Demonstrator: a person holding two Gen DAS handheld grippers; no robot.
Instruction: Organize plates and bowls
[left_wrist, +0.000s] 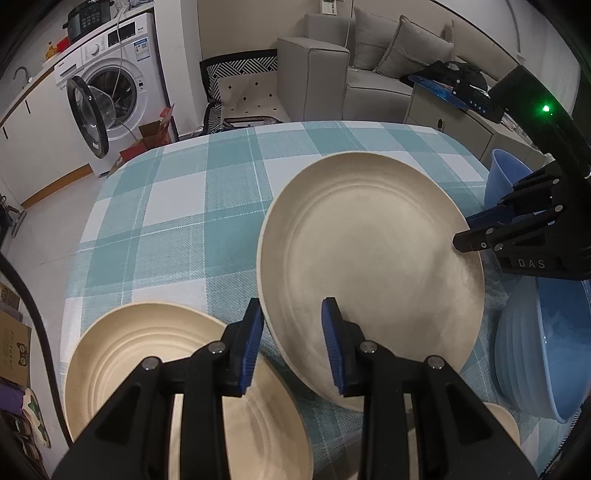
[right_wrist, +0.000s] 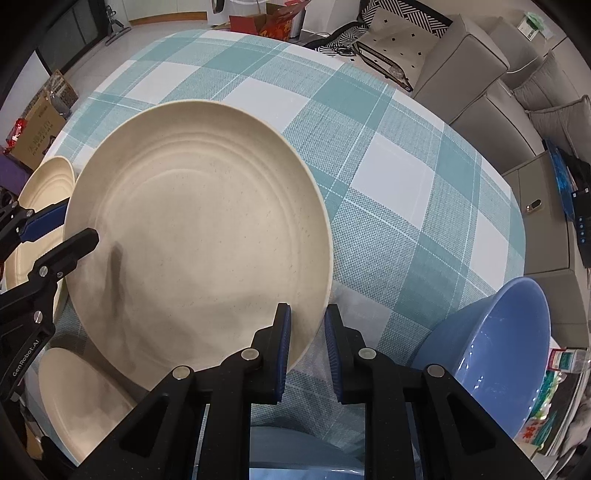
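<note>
Over the checked surface (right_wrist: 406, 192) a large cream plate (right_wrist: 199, 229) is held tilted between both claws. Its near rim sits pinched in the left claw (left_wrist: 292, 343), whose blue pads clamp it, and the right claw (right_wrist: 307, 343) has closed on the opposite rim. "DAS" is printed on the right claw, "GenRobot.AI" on the left. Speckled, with raised rings inside, the plate hangs above a second plate (left_wrist: 147, 354); blue bowls (left_wrist: 543, 354) stand just beside.

Matt speckled cream plate (right_wrist: 199, 236), woven checked tablecloth (right_wrist: 406, 206)
</note>
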